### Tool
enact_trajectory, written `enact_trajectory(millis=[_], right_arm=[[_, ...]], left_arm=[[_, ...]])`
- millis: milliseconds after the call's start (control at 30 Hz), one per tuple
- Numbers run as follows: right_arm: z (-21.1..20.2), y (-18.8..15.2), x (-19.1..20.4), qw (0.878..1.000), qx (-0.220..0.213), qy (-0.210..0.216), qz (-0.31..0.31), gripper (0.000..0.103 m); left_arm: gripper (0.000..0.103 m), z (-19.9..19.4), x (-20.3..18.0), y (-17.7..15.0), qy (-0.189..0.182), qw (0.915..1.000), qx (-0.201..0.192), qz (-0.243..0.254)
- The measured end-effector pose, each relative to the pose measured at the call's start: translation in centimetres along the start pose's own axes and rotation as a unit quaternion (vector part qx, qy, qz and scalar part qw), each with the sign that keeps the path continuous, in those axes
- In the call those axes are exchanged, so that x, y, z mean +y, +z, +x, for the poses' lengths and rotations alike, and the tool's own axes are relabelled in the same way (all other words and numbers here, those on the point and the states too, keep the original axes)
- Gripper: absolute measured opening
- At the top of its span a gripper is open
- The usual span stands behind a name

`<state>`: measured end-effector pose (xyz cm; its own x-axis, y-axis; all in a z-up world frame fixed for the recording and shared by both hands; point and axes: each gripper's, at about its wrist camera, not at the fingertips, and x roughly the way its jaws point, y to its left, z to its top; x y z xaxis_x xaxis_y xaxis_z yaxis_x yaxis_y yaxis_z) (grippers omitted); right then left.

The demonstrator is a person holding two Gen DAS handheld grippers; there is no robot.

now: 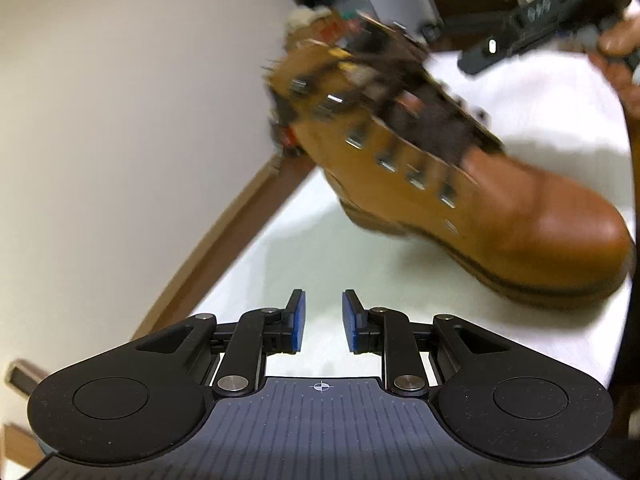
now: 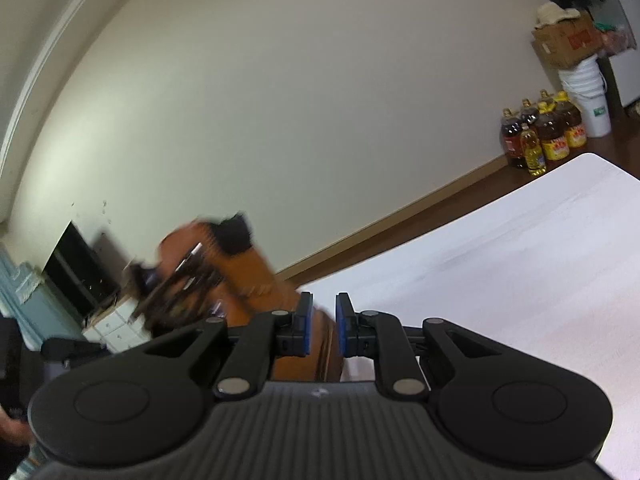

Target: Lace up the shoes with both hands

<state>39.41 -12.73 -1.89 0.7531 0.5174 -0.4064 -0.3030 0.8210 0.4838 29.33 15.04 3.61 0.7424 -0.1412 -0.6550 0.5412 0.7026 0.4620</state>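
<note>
One boot [image 1: 460, 168] on the table [image 1: 360, 272], upper right of your left tool [image 1: 323, 322] | left tool released, empty | right tool [image 2: 324, 330] released, boot just beyond.

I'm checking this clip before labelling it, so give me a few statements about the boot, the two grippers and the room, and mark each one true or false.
1. The boot is tan leather with metal lace hardware. True.
2. The left gripper is clamped on a lace. False: its jaws stand apart with nothing between them, short of the boot.
3. The table under the boot is white. True.
4. The oil bottles stand on the table. False: they are on the floor by the wall.
5. The right gripper has its jaws open. True: a gap shows between the blue pads.
</note>
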Motion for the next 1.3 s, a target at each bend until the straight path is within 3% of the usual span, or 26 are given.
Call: enact_trajectory(millis=[267, 567, 733, 833, 1000, 1133, 1300], right_arm=[[-5.6, -2.9, 2.2, 1.000, -0.004, 0.015, -0.025, 0.015], [-7.6, -3.0, 3.8, 0.999, -0.019, 0.028, -0.033, 0.015], [-7.1, -2.1, 4.1, 0.998, -0.012, 0.022, -0.063, 0.016], [-6.3, -0.7, 5.3, 0.988, -0.002, 0.011, -0.155, 0.017], [-4.3, 1.2, 7.8, 0.943, 0.012, -0.011, -0.331, 0.021], [-1.6, 2.4, 8.3, 0.929, 0.055, 0.000, -0.366, 0.022], [-0.2, 2.9, 7.6, 0.931, 0.073, 0.001, -0.357, 0.022]], left_arm=[[0.024, -3.3, -2.5, 1.8, 0.066, 0.9960, 0.043, 0.041], [0.024, -5.9, -3.2, 2.6, 0.093, 0.9919, 0.035, 0.078], [0.027, -5.2, -2.6, 2.6, 0.099, 0.9914, 0.007, 0.086], [0.035, -5.0, -2.0, 2.8, 0.082, 0.9902, -0.040, 0.106], [0.036, -2.7, -1.0, 3.3, 0.054, 0.9857, -0.075, 0.141], [0.036, -0.8, 0.4, 4.1, 0.030, 0.9860, -0.097, 0.133], [0.036, 0.5, 1.2, 5.0, 0.024, 0.9846, -0.114, 0.130]])
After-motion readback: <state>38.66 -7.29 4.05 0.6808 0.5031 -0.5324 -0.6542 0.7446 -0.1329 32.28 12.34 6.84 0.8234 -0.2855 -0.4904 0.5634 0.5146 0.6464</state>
